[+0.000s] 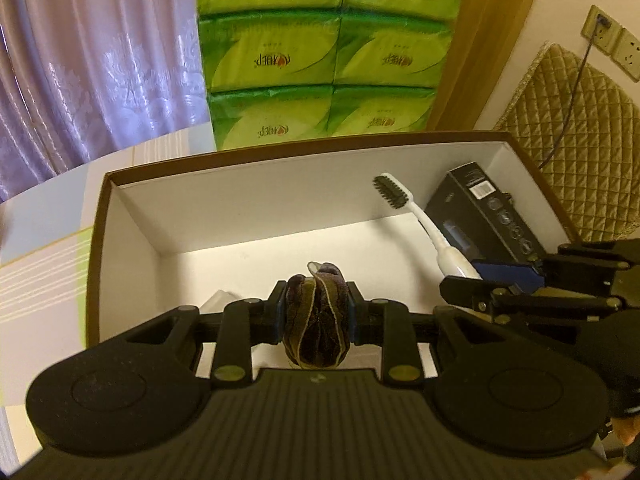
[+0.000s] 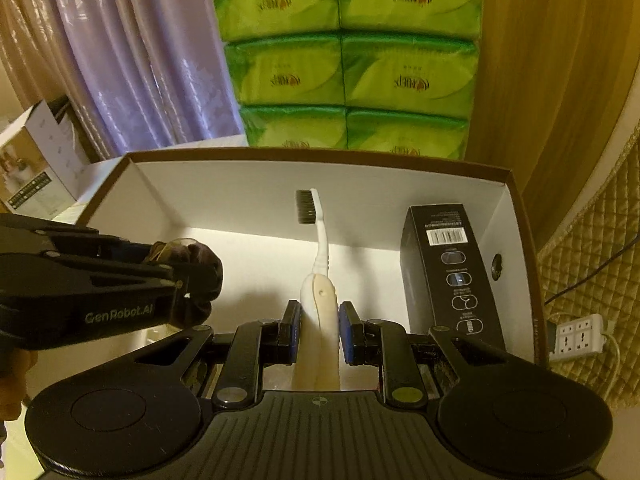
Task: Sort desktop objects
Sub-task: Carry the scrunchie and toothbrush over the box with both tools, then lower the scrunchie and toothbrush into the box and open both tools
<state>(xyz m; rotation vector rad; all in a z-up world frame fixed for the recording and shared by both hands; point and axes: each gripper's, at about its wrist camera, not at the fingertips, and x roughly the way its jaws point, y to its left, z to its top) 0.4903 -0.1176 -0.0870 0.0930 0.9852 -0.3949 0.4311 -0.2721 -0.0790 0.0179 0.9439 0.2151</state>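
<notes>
Two grippers over box [image 2: 516,216] | left [image 1: 316,316] clenched on cloth [image 1: 316,320], right [image 2: 319,334] clenched on toothbrush [image 2: 320,272] | both poised to drop beside carton [image 2: 452,276]

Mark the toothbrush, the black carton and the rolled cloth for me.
toothbrush [image 2: 322,236]: right wrist view, white neck below the bristles.
black carton [image 2: 450,272]: right wrist view, printed front face.
rolled cloth [image 1: 316,320]: left wrist view, middle of the bundle.

A home room: lilac curtain [image 1: 100,72], stacked tissue packs [image 1: 324,52], quilted cover [image 1: 576,140].
</notes>
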